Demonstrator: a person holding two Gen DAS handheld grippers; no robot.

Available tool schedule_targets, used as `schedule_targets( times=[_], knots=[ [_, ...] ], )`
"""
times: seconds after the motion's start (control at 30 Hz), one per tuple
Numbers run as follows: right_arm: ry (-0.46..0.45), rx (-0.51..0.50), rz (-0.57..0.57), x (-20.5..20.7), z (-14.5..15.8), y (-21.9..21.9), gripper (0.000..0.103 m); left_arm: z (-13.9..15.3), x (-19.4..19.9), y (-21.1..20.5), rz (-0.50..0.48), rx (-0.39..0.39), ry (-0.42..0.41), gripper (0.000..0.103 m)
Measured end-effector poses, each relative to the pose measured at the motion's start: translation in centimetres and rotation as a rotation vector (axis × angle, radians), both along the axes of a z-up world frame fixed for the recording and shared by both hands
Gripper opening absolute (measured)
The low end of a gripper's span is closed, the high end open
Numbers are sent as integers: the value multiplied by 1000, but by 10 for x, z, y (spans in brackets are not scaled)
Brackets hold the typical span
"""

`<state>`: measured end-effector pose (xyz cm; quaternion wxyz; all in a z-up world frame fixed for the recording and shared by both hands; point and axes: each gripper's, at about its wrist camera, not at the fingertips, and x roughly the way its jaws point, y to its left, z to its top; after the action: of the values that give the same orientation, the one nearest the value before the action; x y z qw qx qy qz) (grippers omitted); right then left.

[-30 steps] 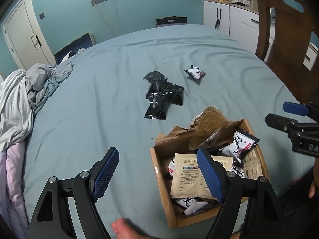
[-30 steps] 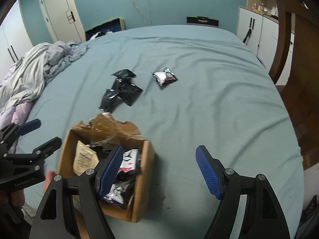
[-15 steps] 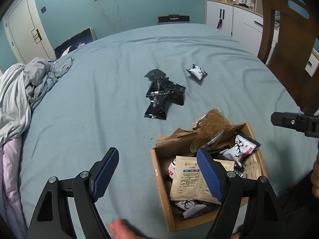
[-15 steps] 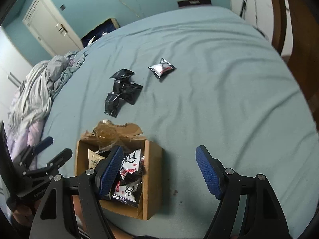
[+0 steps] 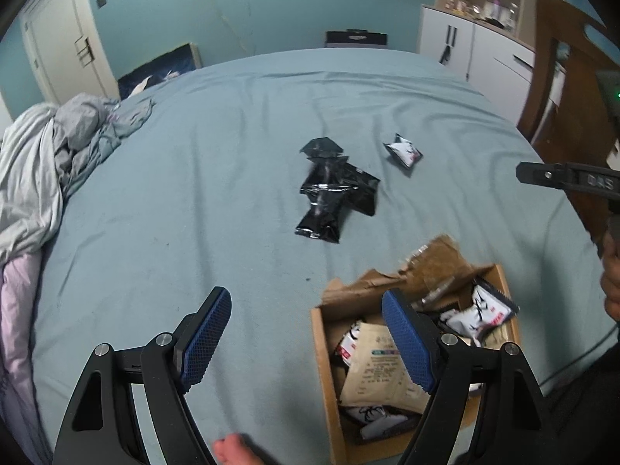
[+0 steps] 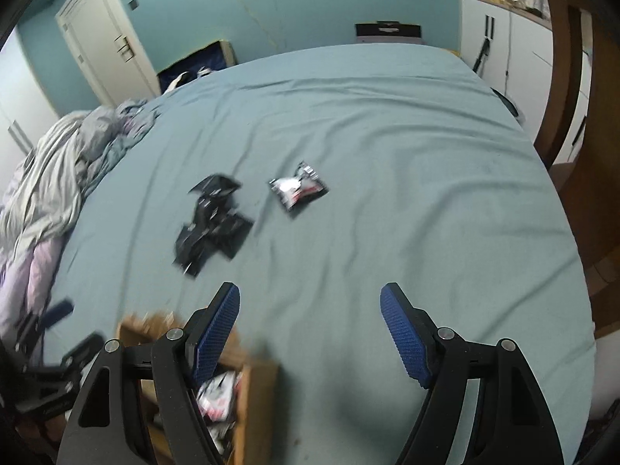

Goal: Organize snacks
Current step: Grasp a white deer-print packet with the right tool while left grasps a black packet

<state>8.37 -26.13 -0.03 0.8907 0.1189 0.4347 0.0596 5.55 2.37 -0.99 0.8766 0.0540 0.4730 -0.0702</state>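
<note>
Left wrist view, left to right: rumpled grey bedding (image 5: 46, 162) lies along the left edge of the bed (image 5: 174, 201), which is covered in a blue-green sheet. The left tool (image 5: 306, 343) hangs above the sheet with its jaws spread and nothing between them. Beyond it, near the middle of the bed, a cluster of black snack packets (image 5: 333, 190) lies overlapped, and a single white-and-black snack packet (image 5: 403, 149) lies just to their right, apart from them. Nearer the camera, a cardboard box (image 5: 321, 352) with torn flaps stands open on the sheet; it contains a beige printed sachet (image 5: 381, 372) and several white-and-black packets (image 5: 478, 312). The right blue pad partly overlaps the box in this view. At the far right edge part of the other tool's black frame is visible.

Right wrist view: the right tool (image 6: 310, 327) is likewise spread and empty, above bare sheet, with the box at its lower left.
</note>
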Motion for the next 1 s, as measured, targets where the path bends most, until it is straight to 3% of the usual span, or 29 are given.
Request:
schedule_targets(
  times=[0.1, 0.3, 0.43, 0.57, 0.77, 0.83, 0.93, 0.97, 1.0],
  knots=[
    [28, 25, -24, 25, -14, -7, 75, -1, 5, 5, 30, 3, -1, 81],
    [77, 59, 39, 80, -36, 4, 75, -4, 17, 16, 66, -39, 22, 81],
    [71, -5, 111, 119, -41, 25, 75, -10, 26, 22, 74, -46, 32, 81],
    [-11, -72, 135, 154, -55, 45, 75, -13, 37, 25, 79, -86, 42, 81],
    [61, -119, 152, 195, -101, 61, 75, -18, 50, 23, 54, -137, 51, 81],
    [35, -82, 144, 197, -107, 56, 75, -17, 69, 16, 1, -146, 39, 81],
    [-30, -17, 107, 193, -107, 43, 60, -23, 103, 3, -130, -123, 71, 81],
    [-52, 8, 106, 190, -106, 41, 43, -29, 117, -1, -154, -112, 87, 81],
    [-58, 2, 103, 187, -105, 40, 42, -34, 126, -4, -157, -107, 99, 81]
  ],
)
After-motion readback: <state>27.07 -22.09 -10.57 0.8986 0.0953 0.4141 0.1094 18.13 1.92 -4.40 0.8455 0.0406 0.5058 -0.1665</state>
